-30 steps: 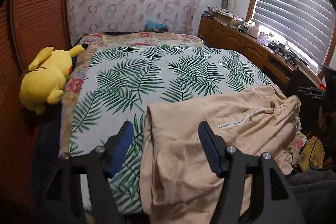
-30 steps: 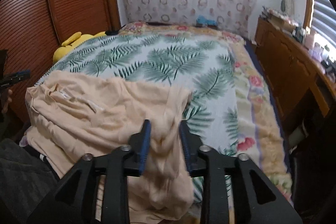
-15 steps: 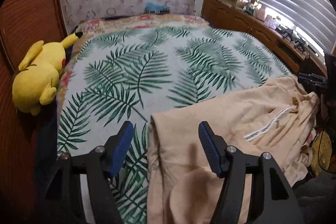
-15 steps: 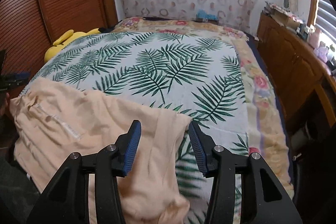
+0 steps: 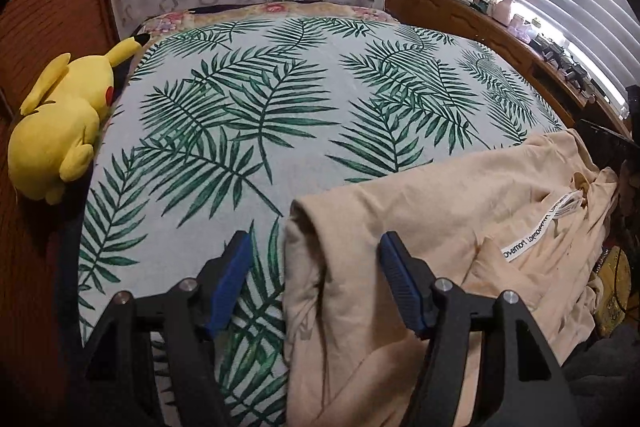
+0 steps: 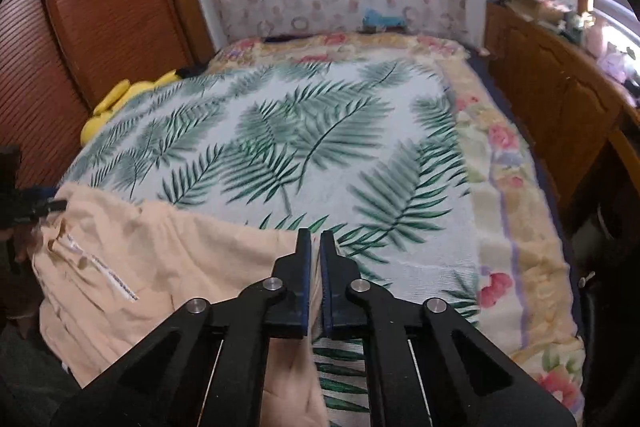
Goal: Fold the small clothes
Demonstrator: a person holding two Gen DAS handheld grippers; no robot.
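Note:
A peach garment (image 5: 440,227) with a white printed drawstring lies at the near edge of the palm-leaf bedspread (image 5: 280,115). My left gripper (image 5: 314,259) is open, its blue pads astride the garment's left corner fold. In the right wrist view the same garment (image 6: 168,259) lies at the lower left. My right gripper (image 6: 315,243) is shut on the garment's right edge, a thin strip of cloth pinched between the pads.
A yellow plush toy (image 5: 60,123) lies at the bed's left edge by the wooden wall. A wooden cabinet (image 6: 560,99) with clutter runs along the right side under a blinded window. A floral blanket border (image 6: 516,227) edges the bed on the right.
My right gripper opened, then closed on the garment's right edge. The garment has slid toward the near edge of the bed. My left gripper stayed open over the left corner.

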